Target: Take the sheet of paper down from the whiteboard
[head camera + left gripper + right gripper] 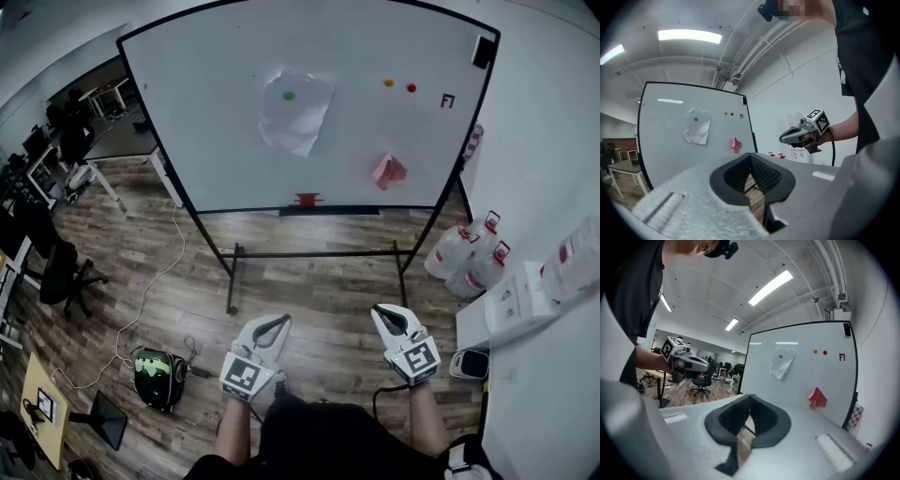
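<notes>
Crumpled white paper sheet hangs well apart from the left tool and right tool, both closed on nothing and held low. A green round magnet pins it to the black-framed whiteboard. By my judgement this is the approach stage: next, close in and open one tool at an edge.

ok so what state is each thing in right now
sheet of paper: crumpled, pinned to the whiteboard by the green magnet
red paper: creased, stuck on the whiteboard
left gripper: shut, empty, away from the whiteboard
right gripper: shut, empty, away from the whiteboard
</notes>
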Available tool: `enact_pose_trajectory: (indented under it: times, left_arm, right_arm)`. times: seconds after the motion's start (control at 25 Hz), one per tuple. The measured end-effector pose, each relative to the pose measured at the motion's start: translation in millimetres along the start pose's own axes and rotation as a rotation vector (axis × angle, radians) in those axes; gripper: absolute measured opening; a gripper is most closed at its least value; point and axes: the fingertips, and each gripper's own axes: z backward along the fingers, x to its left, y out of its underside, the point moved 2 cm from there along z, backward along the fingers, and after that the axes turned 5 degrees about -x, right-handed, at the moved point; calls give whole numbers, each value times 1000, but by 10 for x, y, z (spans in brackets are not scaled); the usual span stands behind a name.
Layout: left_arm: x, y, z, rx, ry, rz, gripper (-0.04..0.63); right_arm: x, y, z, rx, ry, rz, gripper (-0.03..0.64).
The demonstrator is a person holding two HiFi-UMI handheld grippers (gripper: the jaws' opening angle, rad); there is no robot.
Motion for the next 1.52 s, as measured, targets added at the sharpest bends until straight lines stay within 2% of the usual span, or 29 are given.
enact_pose_trajectory:
  times: [0.16, 0.32, 0.64, 0.92, 1.12, 1.52]
  left_arm:
    - [7, 4, 7, -8, -5, 17, 10]
    - [19, 38, 1, -30, -18, 68, 9]
    - [97, -46, -69, -42, -38, 42, 9]
    - [231, -131, -173, -76, -66, 92, 9]
    - [452, -67, -241, -85, -73, 112, 9]
    - [1175, 227, -552, -67, -41, 142, 9]
  right_arm:
    - [5, 10, -11, 0, 5, -12, 3]
    - [-47, -51, -38, -28, 12, -6, 3]
    - [-117, -108, -84, -48, 16, -26, 3]
    - [-38, -151, -297, -41, -43, -10, 3]
    - [30, -152, -544, -38, -60, -2, 3]
    - [-255, -97, -1269, -15, -11, -20, 3]
